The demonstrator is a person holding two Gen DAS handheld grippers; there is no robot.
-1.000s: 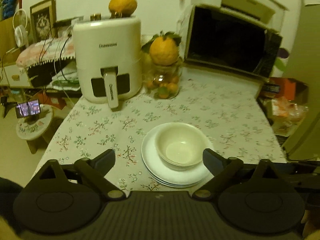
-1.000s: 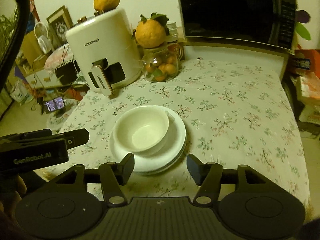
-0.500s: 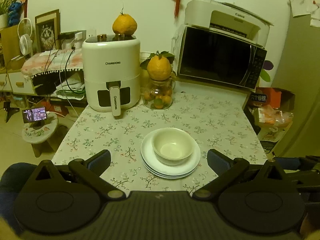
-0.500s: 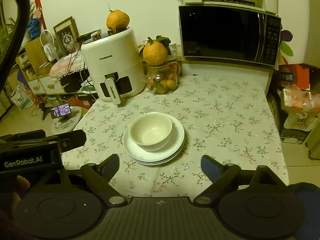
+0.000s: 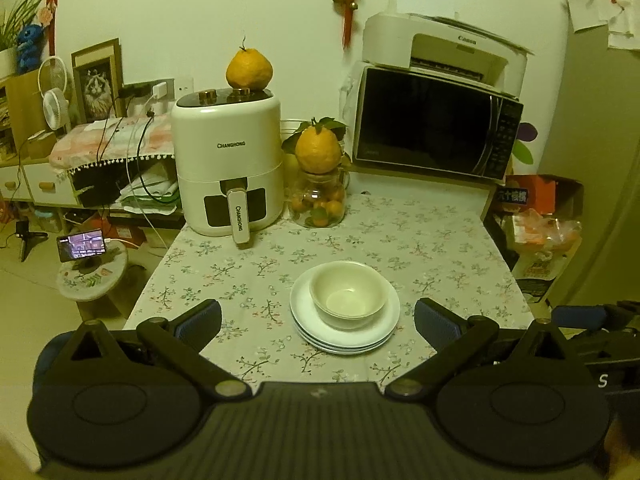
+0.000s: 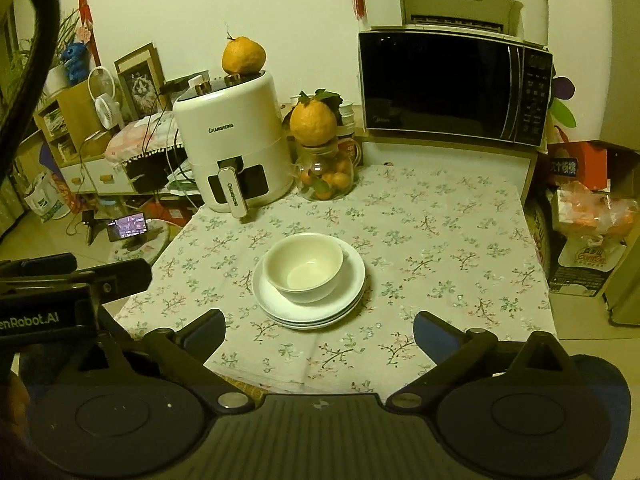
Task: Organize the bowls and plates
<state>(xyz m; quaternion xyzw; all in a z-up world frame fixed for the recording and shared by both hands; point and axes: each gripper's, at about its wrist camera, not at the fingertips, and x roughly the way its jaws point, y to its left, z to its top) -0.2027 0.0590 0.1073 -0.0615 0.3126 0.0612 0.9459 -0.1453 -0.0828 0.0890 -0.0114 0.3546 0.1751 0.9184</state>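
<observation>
A: Change? The right gripper (image 6: 316, 332) has just been opening, nothing between its jaws; the left gripper (image 5: 316, 320) is spread wide, empty. Both sit farther from the plates (image 6: 309, 304) than a second ago.

B: Bowl (image 6: 303, 266)?

A: Nested on the plates, in front of the air fryer (image 6: 236, 140). Judged: stacking done.

B: Legible text?

A: "CHANGHONG" on fryer; "Canon" on printer (image 6: 456, 0) above the microwave.

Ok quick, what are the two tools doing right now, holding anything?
Left tool: open wide, holding nothing.
Right tool: its jaws have just been opening; open now, holding nothing. The bowl sits on the plates, untouched.
</observation>
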